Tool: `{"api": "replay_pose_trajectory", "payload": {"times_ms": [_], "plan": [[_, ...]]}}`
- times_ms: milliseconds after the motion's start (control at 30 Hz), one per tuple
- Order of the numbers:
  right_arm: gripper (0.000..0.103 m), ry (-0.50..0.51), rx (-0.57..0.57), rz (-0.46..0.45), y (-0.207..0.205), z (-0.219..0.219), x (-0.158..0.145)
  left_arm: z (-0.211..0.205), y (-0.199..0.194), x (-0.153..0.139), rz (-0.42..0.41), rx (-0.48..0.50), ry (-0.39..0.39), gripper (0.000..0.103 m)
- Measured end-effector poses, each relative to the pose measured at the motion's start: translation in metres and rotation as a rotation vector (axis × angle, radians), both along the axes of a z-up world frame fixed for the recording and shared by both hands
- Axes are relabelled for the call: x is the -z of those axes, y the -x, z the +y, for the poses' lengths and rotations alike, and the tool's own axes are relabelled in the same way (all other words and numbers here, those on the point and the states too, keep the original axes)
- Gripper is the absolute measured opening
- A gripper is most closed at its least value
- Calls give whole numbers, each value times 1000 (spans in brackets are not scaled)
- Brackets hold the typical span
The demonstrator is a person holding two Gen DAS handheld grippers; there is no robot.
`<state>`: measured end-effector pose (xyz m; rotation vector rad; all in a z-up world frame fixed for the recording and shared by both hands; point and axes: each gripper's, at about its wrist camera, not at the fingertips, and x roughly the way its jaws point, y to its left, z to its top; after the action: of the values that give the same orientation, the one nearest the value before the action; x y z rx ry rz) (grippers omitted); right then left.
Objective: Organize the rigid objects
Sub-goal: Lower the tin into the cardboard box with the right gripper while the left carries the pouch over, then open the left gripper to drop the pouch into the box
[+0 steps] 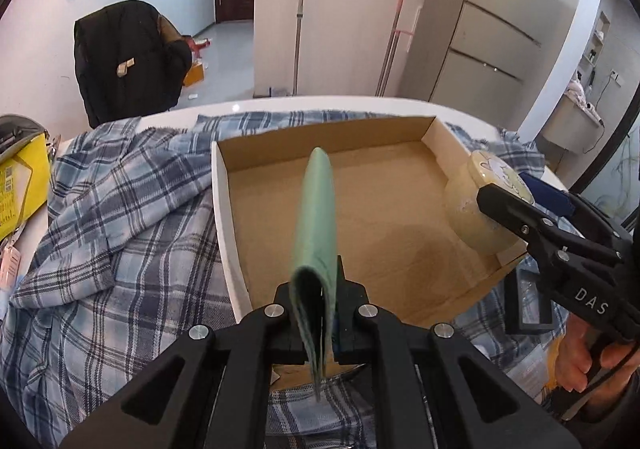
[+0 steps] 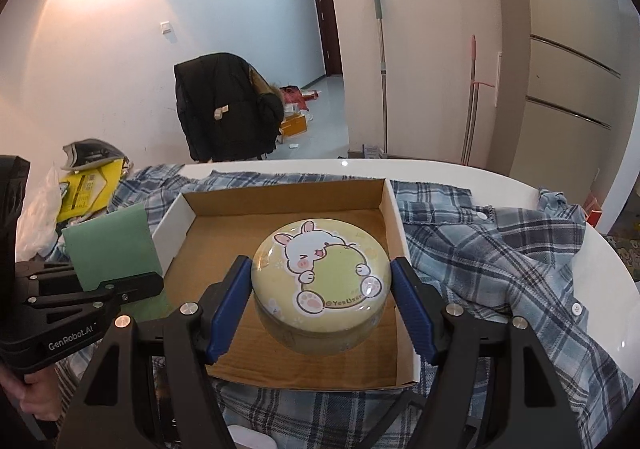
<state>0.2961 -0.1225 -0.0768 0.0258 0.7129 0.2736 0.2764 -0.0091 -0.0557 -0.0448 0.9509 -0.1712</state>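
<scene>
Plaid shirt [image 2: 500, 249] around cardboard tray [image 2: 288, 193]

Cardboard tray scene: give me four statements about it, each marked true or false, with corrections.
1. The right gripper holds a round yellow tin with a rabbit picture. True.
2. The left gripper is empty. False: it is shut on a green folded wallet.
3. The cardboard tray rests on a plaid shirt. True.
4. The tin's lid is off. False: it is on.
</scene>
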Motion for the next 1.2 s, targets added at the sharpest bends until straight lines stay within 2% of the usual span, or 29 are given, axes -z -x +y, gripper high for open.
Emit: {"api": "replay_pose_trajectory", "payload": {"times_ms": [133, 333, 467, 667, 733, 767, 867, 900, 933, 1067, 1200], "plan": [[69, 27, -6, 17, -1, 5, 6, -5, 1, 3, 0, 10, -27, 7], [69, 40, -9, 46, -3, 6, 13, 2, -4, 7, 29, -15, 1, 8], [69, 6, -9, 75, -6, 2, 19, 6, -5, 8, 48, -26, -4, 8], [70, 48, -3, 69, -6, 6, 23, 7, -4, 3, 39, -30, -10, 8], [82, 85, 20, 51, -4, 9, 20, 9, -4, 1, 47, -49, -24, 9], [84, 100, 39, 39, -3, 9, 17, 9, -4, 0, 53, -59, -38, 11], [84, 51, 50, 11, 3, 1, 4, 10, 0, -6, 28, -56, -48, 34], [84, 29, 53, 0, 5, -2, -2, 11, 2, -9, 16, -56, -47, 48], [84, 12, 55, -13, 8, -5, -9, 12, 5, -13, -4, -58, -43, 58], [84, -35, 61, -90, 25, -13, -42, 16, 16, -31, -49, -66, -13, 59], [84, 5, 72, -224, 52, -17, -82, 17, 40, -60, -122, -47, -4, 59]]}}
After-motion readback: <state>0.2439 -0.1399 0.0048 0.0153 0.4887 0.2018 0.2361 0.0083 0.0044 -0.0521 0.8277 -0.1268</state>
